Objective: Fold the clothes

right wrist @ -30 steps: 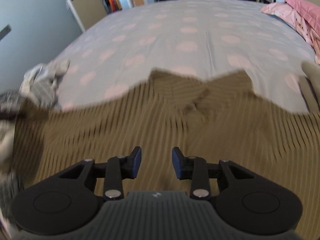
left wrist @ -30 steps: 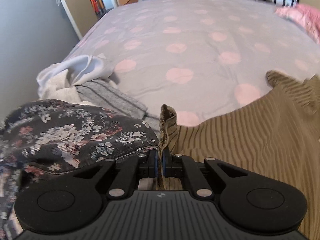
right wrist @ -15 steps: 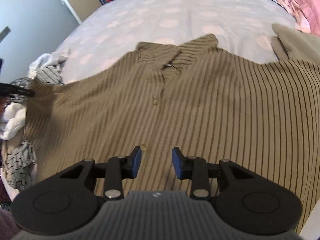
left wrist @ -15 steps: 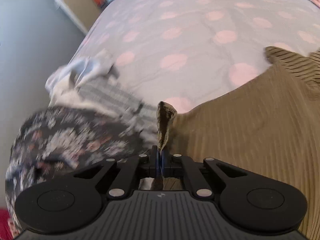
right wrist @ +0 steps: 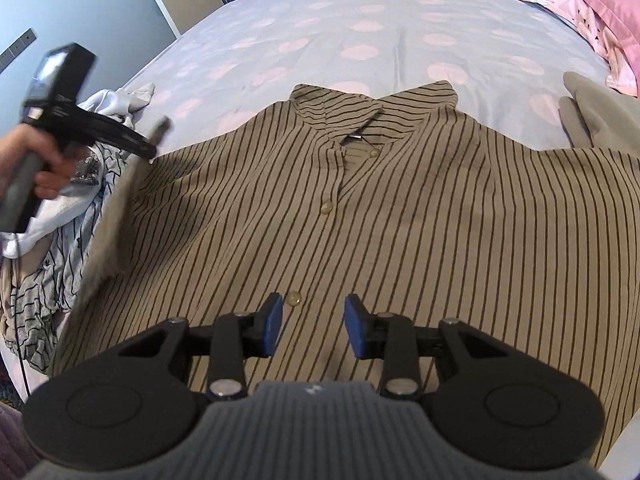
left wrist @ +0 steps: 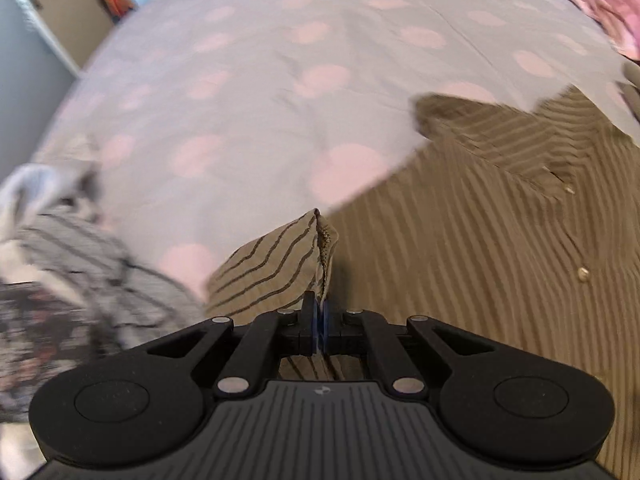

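**Striped shirt, flat on bed: left edge pinched for first fold**

Item: tan striped shirt (right wrist: 360,216); buttoned front up; spread on the spotted bedsheet (right wrist: 360,16); collar (right wrist: 360,108) toward the far side of the bed, hem toward me; long axis runs near to far, along the button line.

Left gripper (left wrist: 320,322): jaws clenched on the shirt's left edge; a peak of striped cloth (left wrist: 288,256) stands up from between the pads; in the right wrist view I see a hand (right wrist: 36,168) carrying this gripper above the shirt's left shoulder, the edge lifted off the sheet.

Right gripper (right wrist: 314,324): jaws released, nothing between them; it hangs over the lower placket, a button (right wrist: 295,299) just beside its left pad.

Step in hand, as I judge it: carrying the left side across toward the button line.

Handling notes: I would keep the pinch firm, lift only enough for the cloth to clear itself, and lay the fold parallel to the stripes; the free gripper could press near the placket so the body does not drag sideways.

Adjacent: heap of unfolded clothes (right wrist: 52,248) just beside the left edge; risk of snagging it; pink pillow (right wrist: 592,12) far right, well apart.
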Demonstrator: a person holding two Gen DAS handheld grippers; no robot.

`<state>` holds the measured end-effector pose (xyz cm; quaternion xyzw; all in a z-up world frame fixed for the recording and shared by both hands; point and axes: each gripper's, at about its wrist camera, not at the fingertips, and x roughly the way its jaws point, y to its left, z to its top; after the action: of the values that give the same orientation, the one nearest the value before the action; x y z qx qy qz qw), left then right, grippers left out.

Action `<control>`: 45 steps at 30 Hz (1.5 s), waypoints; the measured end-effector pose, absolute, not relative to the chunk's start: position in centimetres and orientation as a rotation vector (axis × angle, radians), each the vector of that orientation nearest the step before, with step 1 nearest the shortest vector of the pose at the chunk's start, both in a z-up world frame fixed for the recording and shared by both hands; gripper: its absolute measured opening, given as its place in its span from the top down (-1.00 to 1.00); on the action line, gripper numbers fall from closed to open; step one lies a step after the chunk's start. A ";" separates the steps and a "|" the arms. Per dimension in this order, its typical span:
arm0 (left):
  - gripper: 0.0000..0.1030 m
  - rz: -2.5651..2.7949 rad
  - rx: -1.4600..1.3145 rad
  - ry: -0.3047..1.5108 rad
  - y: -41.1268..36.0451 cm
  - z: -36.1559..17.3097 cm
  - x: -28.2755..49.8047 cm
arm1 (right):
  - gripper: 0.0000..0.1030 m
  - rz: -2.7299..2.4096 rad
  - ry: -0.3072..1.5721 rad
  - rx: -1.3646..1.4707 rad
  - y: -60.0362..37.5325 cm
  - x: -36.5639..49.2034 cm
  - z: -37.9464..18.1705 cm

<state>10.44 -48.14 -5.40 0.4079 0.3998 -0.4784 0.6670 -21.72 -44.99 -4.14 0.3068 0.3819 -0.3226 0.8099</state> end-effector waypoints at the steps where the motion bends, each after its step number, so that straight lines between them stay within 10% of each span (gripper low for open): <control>1: 0.96 -1.092 0.935 0.902 -48.1 -5.9 10.2 | 0.28 -0.694 0.817 0.649 -45.0 -21.7 -4.2; 17: 0.46 -1.136 0.976 0.831 -35.0 -3.5 9.5 | 0.19 -0.703 0.825 0.639 -44.7 -21.4 -4.1; 28: 0.47 -1.142 1.138 0.632 -26.8 -7.8 3.8 | 0.17 -0.747 0.869 0.679 -41.7 -22.2 -4.0; 33: 0.99 -1.024 1.288 0.616 -25.9 -10.9 3.9 | 0.14 -0.768 0.870 0.629 -39.9 -22.7 -3.3; 45: 0.84 -1.006 1.195 0.678 -23.2 -10.2 4.9 | 0.09 -0.837 0.955 0.693 -39.1 -27.6 -5.2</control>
<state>4.92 -23.25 -10.24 0.5280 0.2993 -0.4442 0.6590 -27.60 -39.09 -5.23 0.3169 0.4369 -0.3828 0.7498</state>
